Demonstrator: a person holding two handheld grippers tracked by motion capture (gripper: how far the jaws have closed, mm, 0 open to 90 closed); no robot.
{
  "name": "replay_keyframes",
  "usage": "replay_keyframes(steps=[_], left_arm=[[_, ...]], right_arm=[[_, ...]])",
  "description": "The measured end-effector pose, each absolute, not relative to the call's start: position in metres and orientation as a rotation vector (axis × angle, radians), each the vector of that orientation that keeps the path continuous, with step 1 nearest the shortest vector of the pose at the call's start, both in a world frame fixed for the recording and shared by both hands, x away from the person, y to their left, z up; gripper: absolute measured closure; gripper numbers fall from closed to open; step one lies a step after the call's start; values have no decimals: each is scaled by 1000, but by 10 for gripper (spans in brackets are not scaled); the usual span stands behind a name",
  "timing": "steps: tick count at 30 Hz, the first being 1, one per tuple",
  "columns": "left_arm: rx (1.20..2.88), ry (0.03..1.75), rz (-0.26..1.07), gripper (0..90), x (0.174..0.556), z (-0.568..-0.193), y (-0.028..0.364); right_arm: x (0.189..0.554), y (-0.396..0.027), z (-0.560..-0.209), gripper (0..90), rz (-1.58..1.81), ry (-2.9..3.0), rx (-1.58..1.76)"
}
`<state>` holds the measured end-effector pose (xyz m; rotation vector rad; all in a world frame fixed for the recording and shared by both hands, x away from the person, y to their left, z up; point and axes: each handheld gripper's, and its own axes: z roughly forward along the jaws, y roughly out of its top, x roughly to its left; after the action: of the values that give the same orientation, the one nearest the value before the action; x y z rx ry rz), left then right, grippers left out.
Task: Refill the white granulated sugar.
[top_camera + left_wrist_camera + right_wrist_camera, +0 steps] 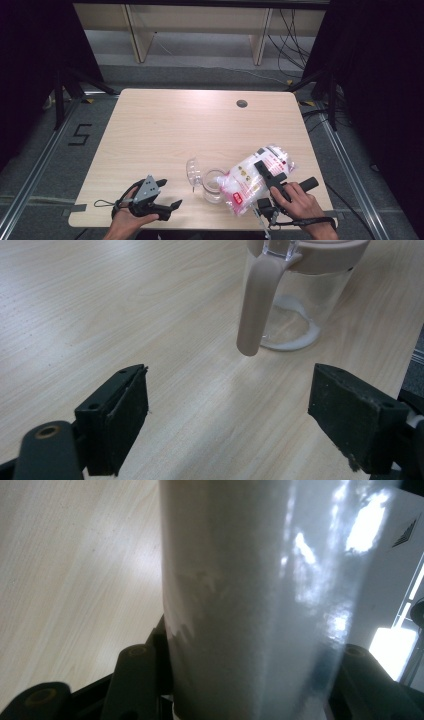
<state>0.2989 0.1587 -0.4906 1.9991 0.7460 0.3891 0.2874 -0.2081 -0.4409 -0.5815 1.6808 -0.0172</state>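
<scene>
Jar [214, 185]: on table [165, 130], near 6 o'clock edge.
Lid [193, 170]: at jar's 10 o'clock, touching.
Bag [252, 177]: at jar's 3 o'clock, tilted over it.
Left gripper [169, 197]: at jar's 8 o'clock, apart.

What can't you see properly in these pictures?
- Right gripper view: the bag of white powder blocks its pads and the jar.
- Left gripper view: the jar top is cut off by the top edge.
- High view: print on the bag is too small to read; the jar mouth hides behind it.
</scene>
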Motion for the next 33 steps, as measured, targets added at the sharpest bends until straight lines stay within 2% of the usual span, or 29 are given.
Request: replay_keyframes(steps=[12,33], left_arm=[[2036,732,404,159,299,-490,161],[2001,758,380,160,298,-491,159]], right_arm=[[288,-209,-444,524,-8,1705,-566],[287,-210,-443,528,-17,1697,-560]])
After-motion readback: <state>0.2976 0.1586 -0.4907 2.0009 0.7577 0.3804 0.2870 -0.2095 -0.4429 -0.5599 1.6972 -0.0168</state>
